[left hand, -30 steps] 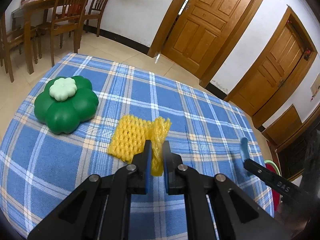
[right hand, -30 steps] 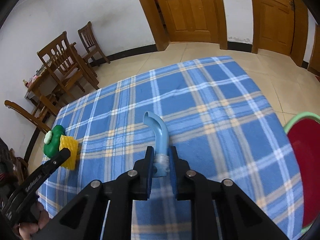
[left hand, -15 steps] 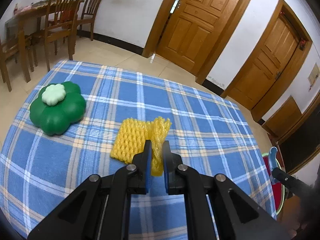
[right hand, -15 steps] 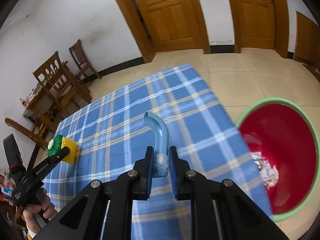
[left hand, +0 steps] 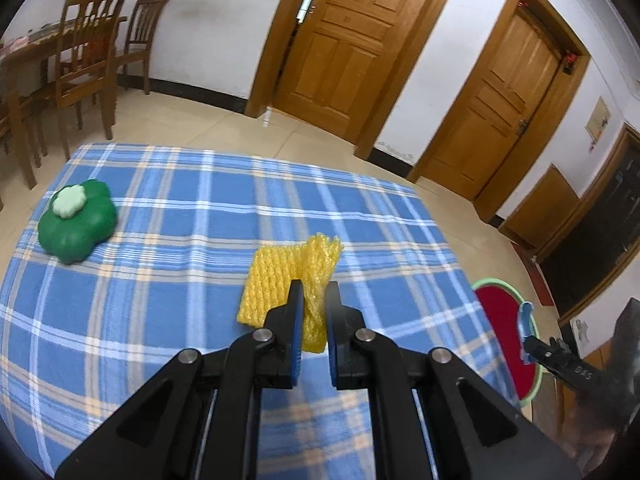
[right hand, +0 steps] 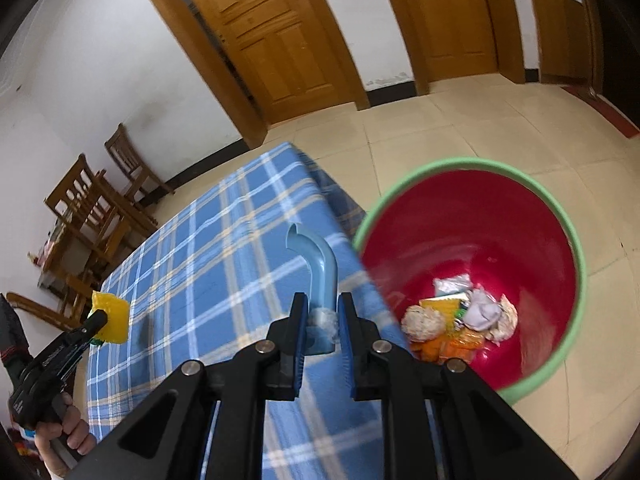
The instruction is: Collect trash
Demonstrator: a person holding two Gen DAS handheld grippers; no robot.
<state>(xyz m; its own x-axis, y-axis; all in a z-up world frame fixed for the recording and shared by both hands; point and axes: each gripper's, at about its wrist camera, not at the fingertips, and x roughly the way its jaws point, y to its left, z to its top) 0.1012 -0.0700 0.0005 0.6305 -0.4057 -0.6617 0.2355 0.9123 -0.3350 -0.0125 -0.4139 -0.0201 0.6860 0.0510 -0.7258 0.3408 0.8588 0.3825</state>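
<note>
My left gripper (left hand: 311,300) is shut on a yellow foam fruit net (left hand: 288,276) and holds it above the blue plaid tablecloth (left hand: 180,240); the net also shows in the right wrist view (right hand: 110,316). My right gripper (right hand: 322,312) is shut on a curved light-blue plastic piece (right hand: 316,264) at the table's right edge, beside a red bin with a green rim (right hand: 576,248) that holds several scraps. The bin (left hand: 500,320) and the blue piece (left hand: 524,316) show at the right in the left wrist view.
A green flower-shaped container (left hand: 76,220) with a pale lid sits at the table's left. Wooden chairs (left hand: 84,60) and a dining table stand beyond it. Wooden doors (left hand: 332,44) line the far wall. The bin stands on the tiled floor (right hand: 460,128).
My right gripper has carried the blue piece rightward from mid-table to the table's edge beside the bin. My left gripper has lifted the net and moved it right.
</note>
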